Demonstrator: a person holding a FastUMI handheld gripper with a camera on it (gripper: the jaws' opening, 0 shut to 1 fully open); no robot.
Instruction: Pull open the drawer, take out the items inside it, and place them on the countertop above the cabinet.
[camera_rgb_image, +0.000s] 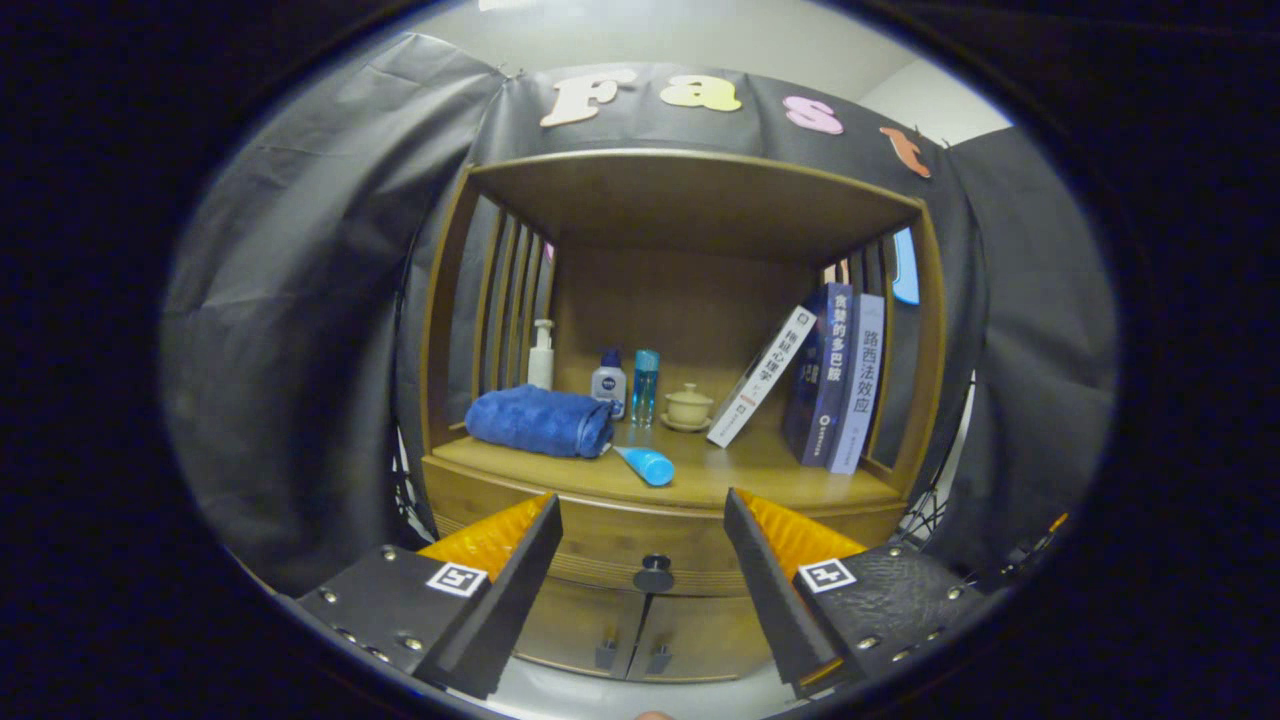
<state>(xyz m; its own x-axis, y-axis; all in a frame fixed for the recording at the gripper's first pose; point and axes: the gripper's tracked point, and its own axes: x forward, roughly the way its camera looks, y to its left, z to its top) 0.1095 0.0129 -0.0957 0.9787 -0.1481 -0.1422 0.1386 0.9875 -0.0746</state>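
A wooden cabinet stands ahead with its drawer (600, 545) closed; the drawer's dark round knob (653, 573) lies between my fingers, a short way beyond them. My gripper (642, 510) is open and holds nothing. Above the drawer is the countertop (730, 470), inside an open niche. On it lie a rolled blue towel (540, 421) at the left and a blue tube (645, 464) near the front edge. What the drawer holds is hidden.
At the back of the niche stand a white pump bottle (541, 354), a small white bottle (608, 381), a slim blue bottle (645, 386) and a lidded cup (688, 406). Books (830, 375) lean at the right. Two lower doors (640, 630) sit under the drawer.
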